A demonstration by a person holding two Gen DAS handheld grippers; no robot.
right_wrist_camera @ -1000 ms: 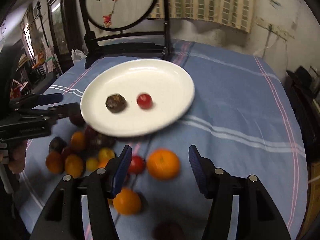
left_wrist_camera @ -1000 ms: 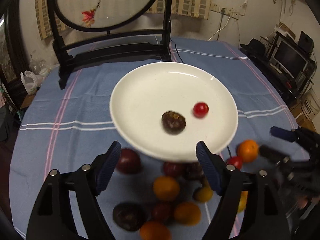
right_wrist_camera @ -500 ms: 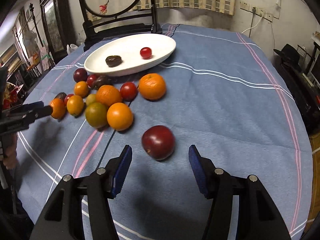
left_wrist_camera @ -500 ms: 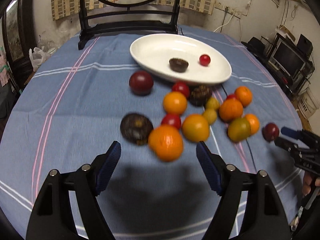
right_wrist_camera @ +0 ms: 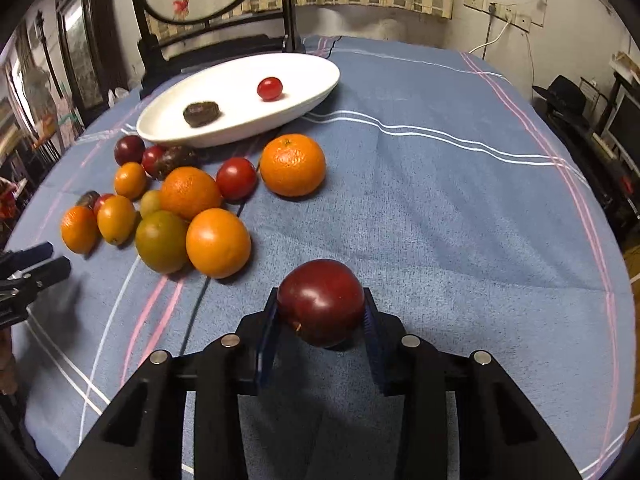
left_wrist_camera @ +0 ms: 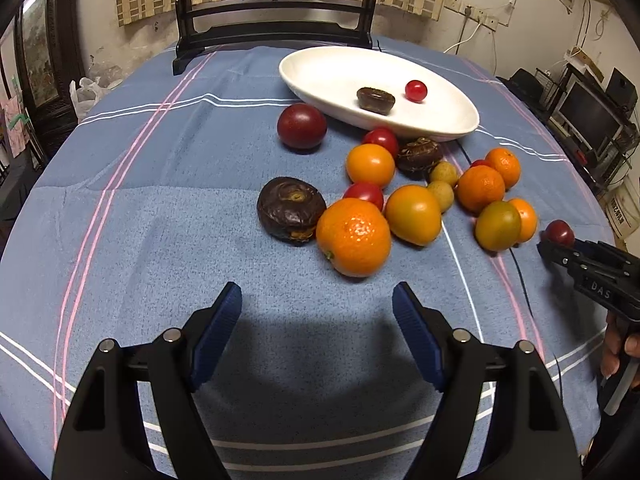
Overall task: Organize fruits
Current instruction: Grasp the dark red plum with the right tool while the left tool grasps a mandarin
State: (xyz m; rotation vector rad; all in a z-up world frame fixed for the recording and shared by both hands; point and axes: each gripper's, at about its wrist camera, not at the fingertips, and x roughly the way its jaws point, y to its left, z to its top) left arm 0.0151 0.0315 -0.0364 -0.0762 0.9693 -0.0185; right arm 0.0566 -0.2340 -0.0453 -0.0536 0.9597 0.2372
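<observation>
A white oval plate (left_wrist_camera: pixel 452 120) (right_wrist_camera: pixel 320 80) holds a dark brown fruit (left_wrist_camera: pixel 375 100) and a cherry tomato (left_wrist_camera: pixel 416 90). Several oranges, tomatoes, dark plums and brown fruits lie loose on the blue cloth in front of it. My left gripper (left_wrist_camera: pixel 318 316) is open and empty, just short of a large orange (left_wrist_camera: pixel 354 236). My right gripper (right_wrist_camera: pixel 320 316) is shut on a dark red plum (right_wrist_camera: pixel 321 306), low over the cloth. In the left wrist view the right gripper (left_wrist_camera: pixel 560 246) shows at the right edge with the plum (left_wrist_camera: pixel 560 232).
A black wooden stand with a round painted screen (left_wrist_camera: pixel 276 20) (right_wrist_camera: pixel 216 8) stands behind the plate. A black cable (left_wrist_camera: pixel 516 264) runs across the cloth near the fruit. Shelves and electronics (left_wrist_camera: pixel 592 116) sit beyond the table's right edge.
Both grippers drew back from the plate toward the near side. My right gripper closed on the dark red plum, which lay free between its open fingers half a second ago.
</observation>
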